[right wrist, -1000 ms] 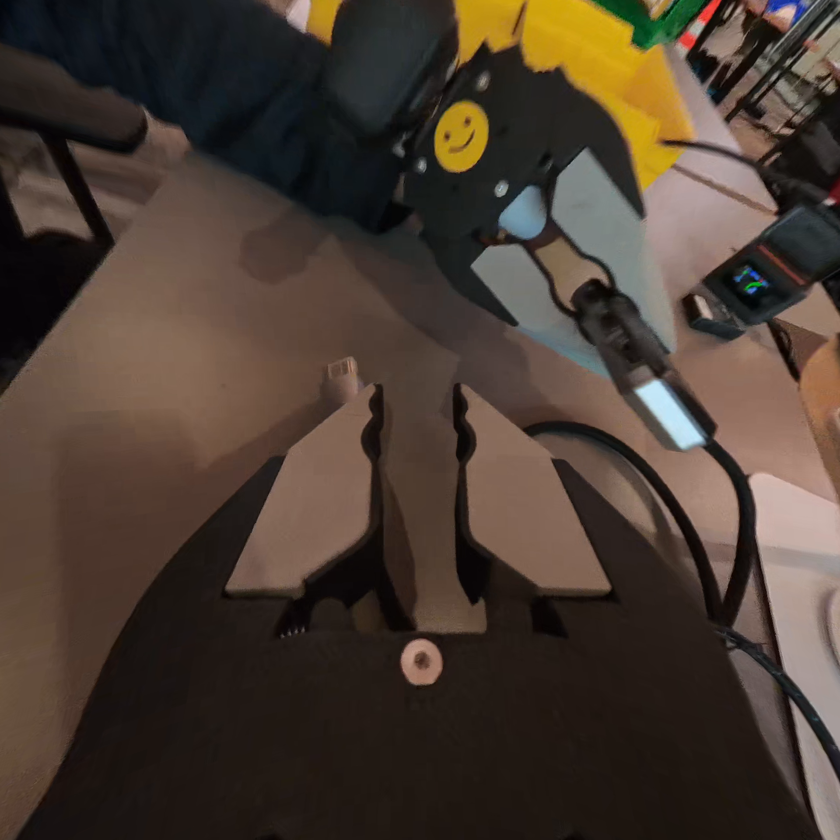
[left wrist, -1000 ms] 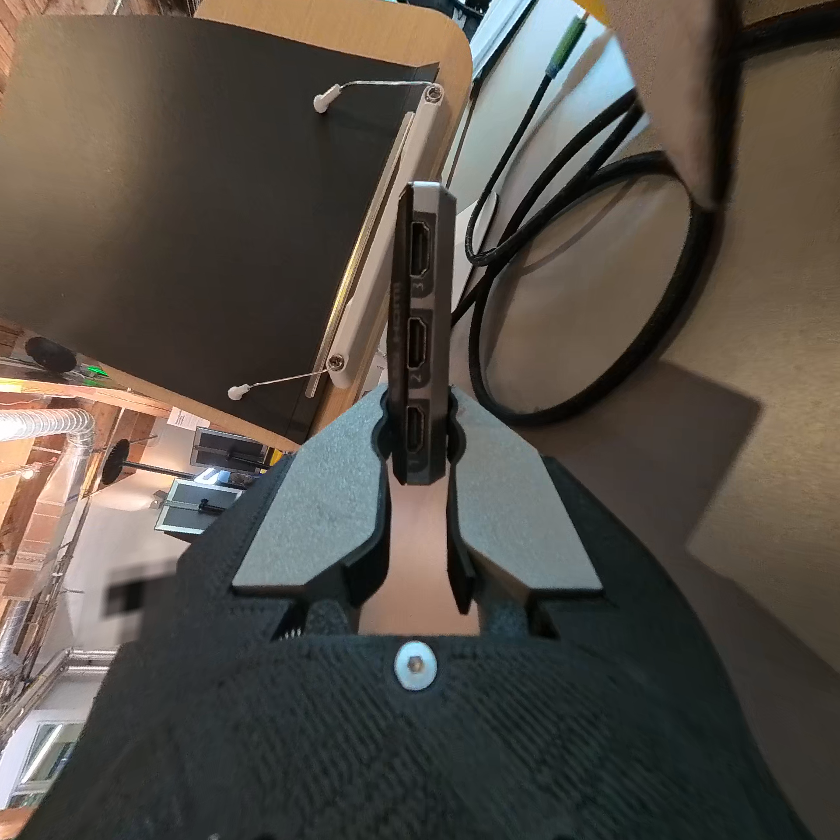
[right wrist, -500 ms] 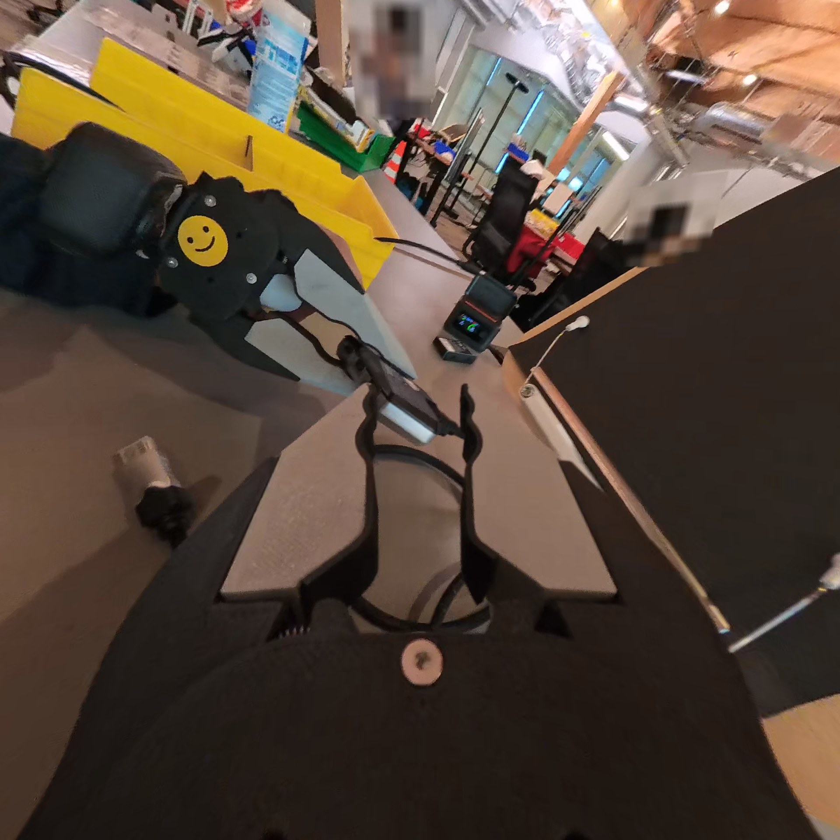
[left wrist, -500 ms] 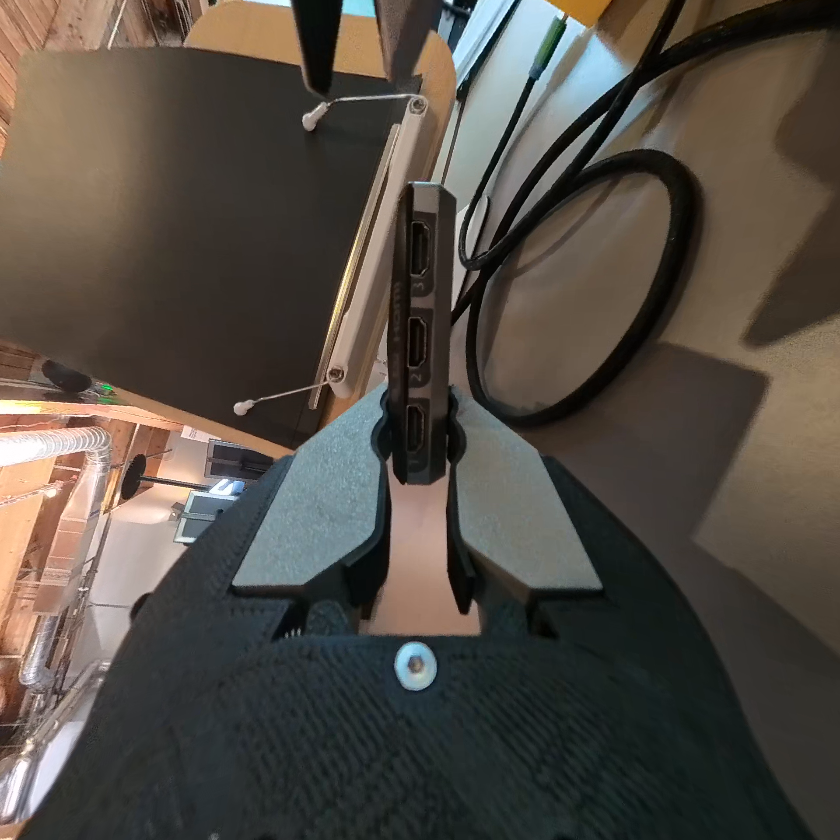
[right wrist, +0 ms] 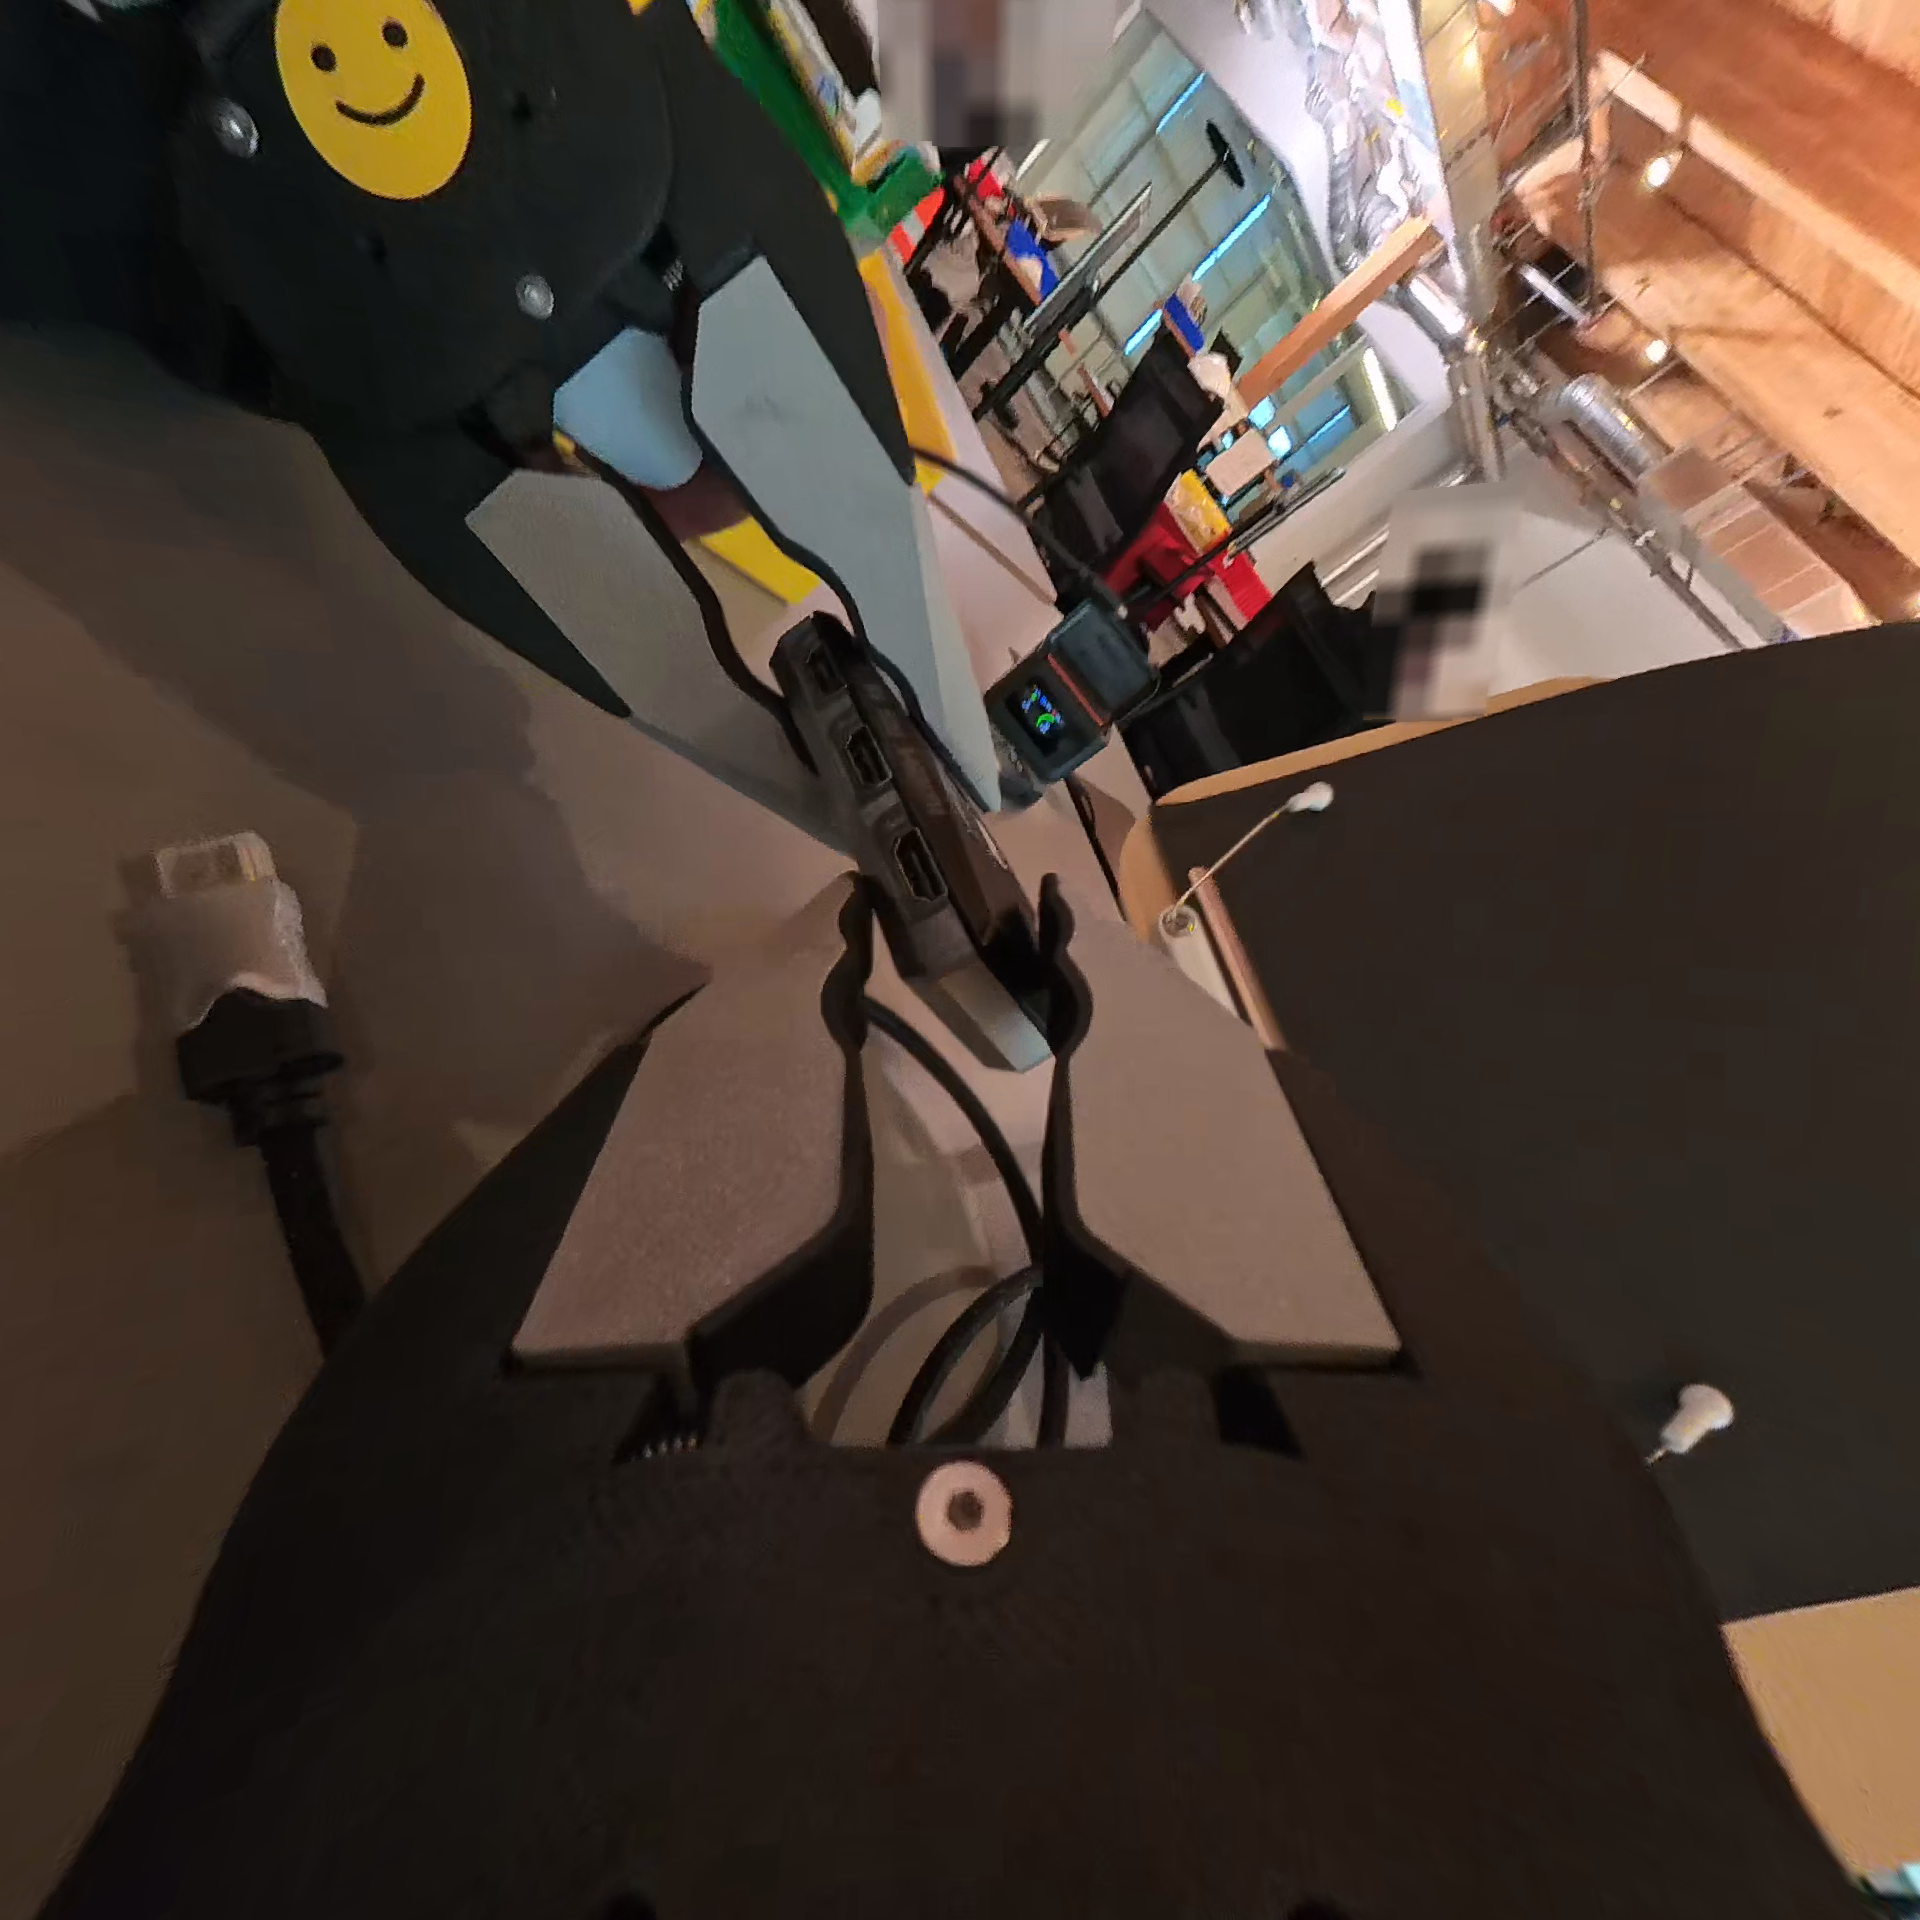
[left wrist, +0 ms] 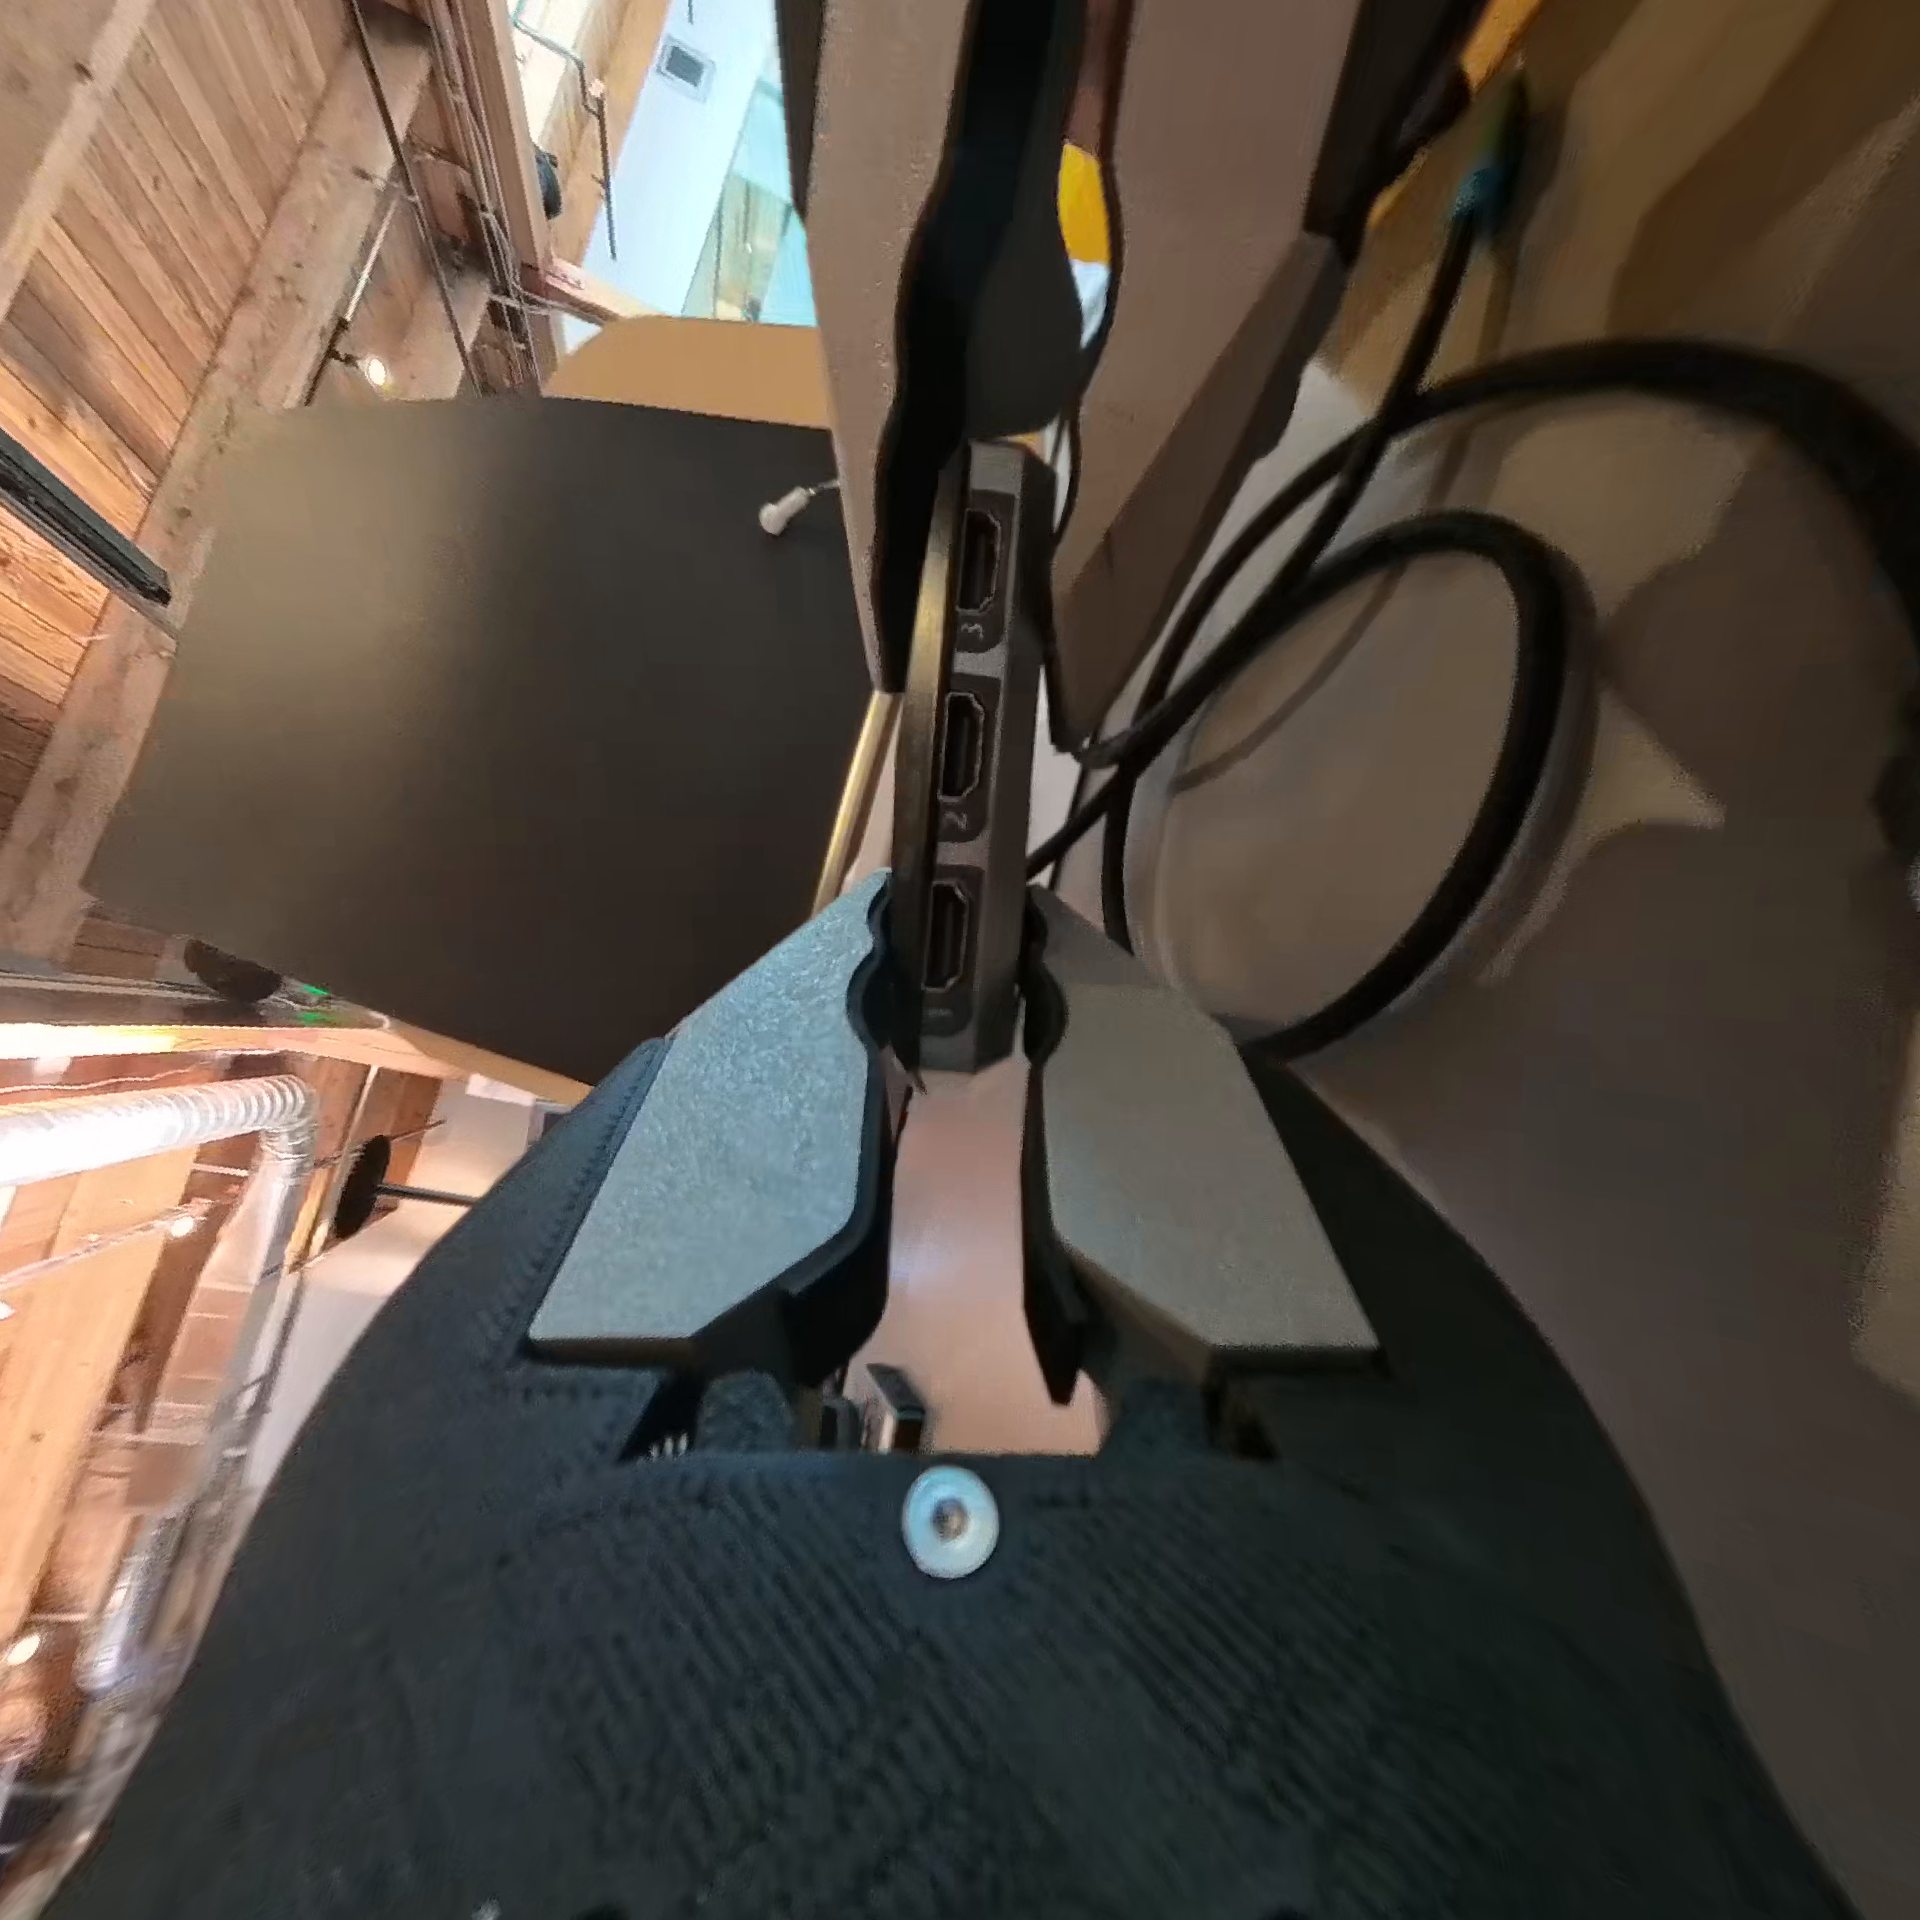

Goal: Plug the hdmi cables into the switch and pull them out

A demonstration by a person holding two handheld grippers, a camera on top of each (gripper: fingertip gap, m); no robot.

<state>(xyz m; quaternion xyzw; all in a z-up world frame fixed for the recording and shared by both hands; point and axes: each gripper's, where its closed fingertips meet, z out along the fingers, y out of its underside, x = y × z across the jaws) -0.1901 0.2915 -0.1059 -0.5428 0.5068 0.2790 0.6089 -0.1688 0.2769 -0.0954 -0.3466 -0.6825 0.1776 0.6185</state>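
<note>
- Left gripper (left wrist: pixel 956 966) clenched on the near end of the hdmi switch (left wrist: pixel 971 727), pads on its two flat sides, switch edge-on and sticking forward out of the tips.
- Switch held off the table (left wrist: pixel 1714 1039); three ports on its narrow face, all empty, none with a plug in.
- Right gripper (right wrist: pixel 956 945) comes at the switch from the far end; jaws spread, tips either side of the switch's free end. In left wrist view its fingers (left wrist: pixel 831 312) flank the top end of the switch; contact on that end cannot be told.
- In right wrist view the switch (right wrist: pixel 914 862) runs tilted from the left gripper (right wrist: pixel 821 717) down into the right gripper's gap.
- Yellow smiley sticker (right wrist: pixel 372 94) on the left gripper's black body.
- Loose hdmi cable (right wrist: pixel 249 997) lies on the table (right wrist: pixel 436 831) left of the right gripper, silver plug pointing away, not held, well apart from the switch.
- Black cable loop (left wrist: pixel 1455 779) lies on the table right of the switch.
- Black panel (left wrist: pixel 468 707) stands left of the switch; same panel (right wrist: pixel 1558 1039) on the right in right wrist view.
- Small device with lit screen (right wrist: pixel 1070 691) on the table beyond the switch.
</note>
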